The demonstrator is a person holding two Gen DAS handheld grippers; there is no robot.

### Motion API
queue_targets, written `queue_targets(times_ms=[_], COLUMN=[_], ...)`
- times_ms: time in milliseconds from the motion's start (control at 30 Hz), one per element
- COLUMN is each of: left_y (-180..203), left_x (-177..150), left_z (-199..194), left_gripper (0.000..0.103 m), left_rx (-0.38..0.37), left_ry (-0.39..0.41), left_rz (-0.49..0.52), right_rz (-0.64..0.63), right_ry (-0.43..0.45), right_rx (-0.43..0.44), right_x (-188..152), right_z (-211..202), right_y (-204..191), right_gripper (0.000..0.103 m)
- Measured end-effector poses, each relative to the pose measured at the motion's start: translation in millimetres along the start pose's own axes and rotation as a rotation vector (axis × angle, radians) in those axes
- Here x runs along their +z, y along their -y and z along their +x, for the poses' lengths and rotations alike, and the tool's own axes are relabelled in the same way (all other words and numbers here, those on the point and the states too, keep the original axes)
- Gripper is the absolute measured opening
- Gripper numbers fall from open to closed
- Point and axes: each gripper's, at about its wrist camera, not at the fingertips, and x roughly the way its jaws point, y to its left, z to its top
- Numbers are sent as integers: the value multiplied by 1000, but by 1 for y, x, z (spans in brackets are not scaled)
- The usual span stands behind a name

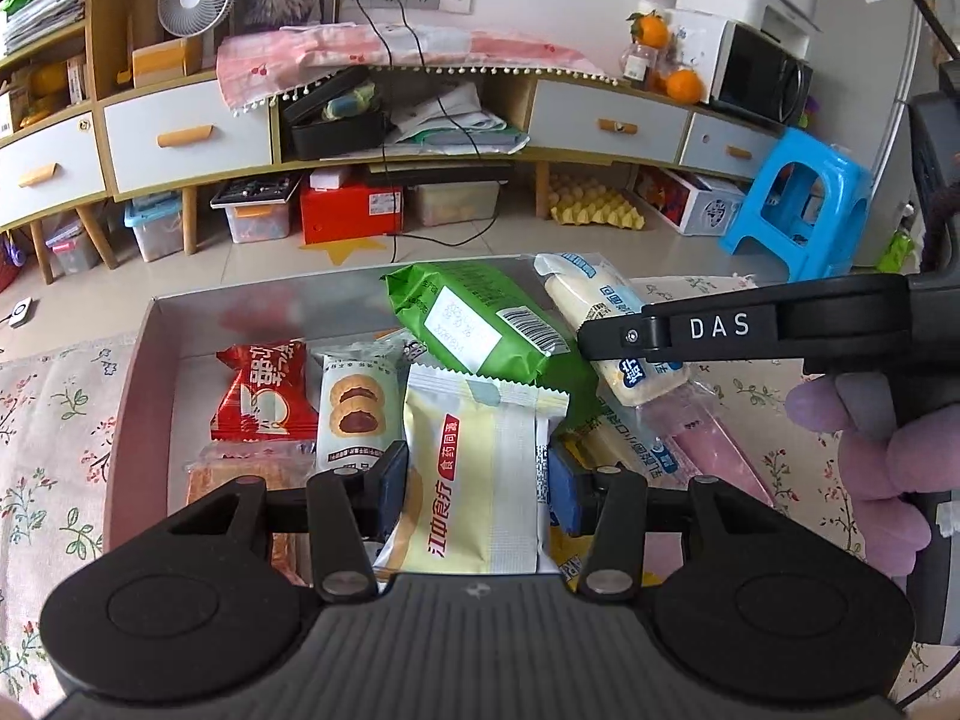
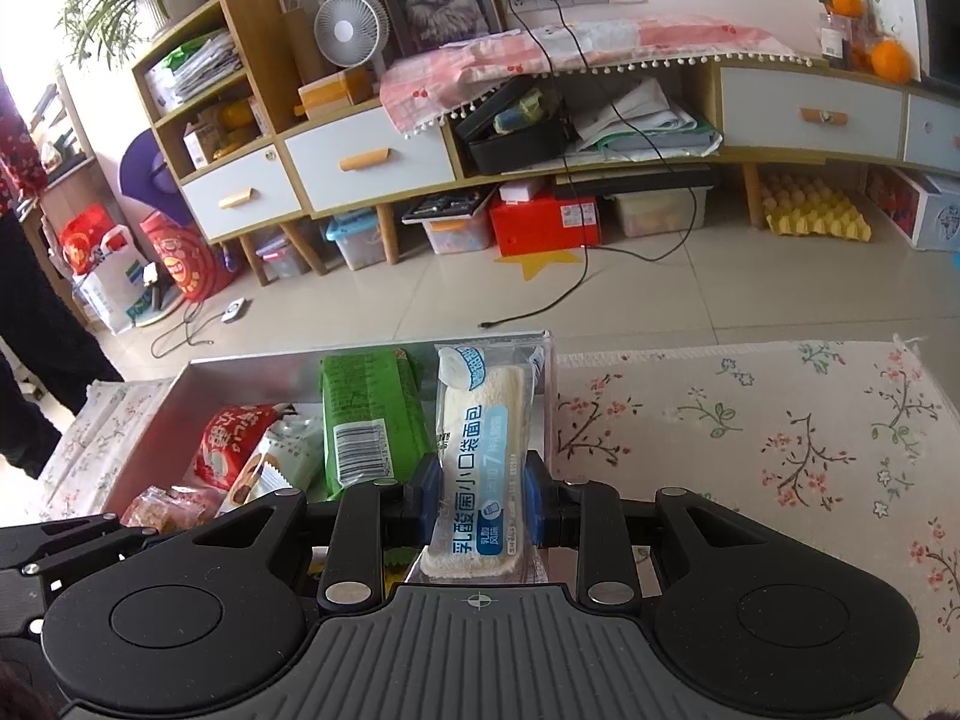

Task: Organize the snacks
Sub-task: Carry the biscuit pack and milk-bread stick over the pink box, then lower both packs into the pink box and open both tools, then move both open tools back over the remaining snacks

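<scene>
Floral tablecloth (image 2: 780,438) under everything, with a shallow grey tray (image 1: 144,372) sitting on it and a cluttered TV cabinet across the tiled floor behind.

Left gripper (image 1: 477,483) has its jaws closed partway around a pale yellow snack packet (image 1: 480,468), pads touching both edges, low over the near end of the tray. Right gripper (image 2: 478,501) is clamped on a white bread packet (image 2: 480,468), which sits at the tray's right side next to the green packet (image 2: 366,414). Already inside: a red packet (image 1: 264,393), a cookie packet (image 1: 351,408), plus a couple of wrapped bits underneath.

What could go wrong, I think: the tray's crowded, so both grippers working close together could bump each other, and the bread packet looks soft enough to get squashed by that grip. The green packet is leaning on others and might slide if nudged. The bread is right at the tray's edge too, so a sloppy release could tip it onto the cloth.

Left view shows the right gripper's body and the gloved hand (image 1: 870,456) holding it, plus a pink packet (image 1: 714,456) by the right wall. Right view hides that, but shows the open cloth to the right.
</scene>
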Motion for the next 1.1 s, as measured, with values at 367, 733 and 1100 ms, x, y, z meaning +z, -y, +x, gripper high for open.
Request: queue_targets(times_ms=[367, 733, 1100], left_y=[6, 10, 5], left_x=[1, -4, -30], left_z=[-6, -39, -91], left_gripper=[59, 85, 102], left_rx=[-9, -8, 98], left_ry=[-5, 13, -3], left_rz=[20, 12, -42], right_rz=[23, 32, -13], right_ry=[2, 16, -30], right_rx=[21, 6, -1], right_x=[4, 3, -29], right_z=[-11, -53, -109], right_y=[0, -5, -33], right_gripper=[45, 69, 82])
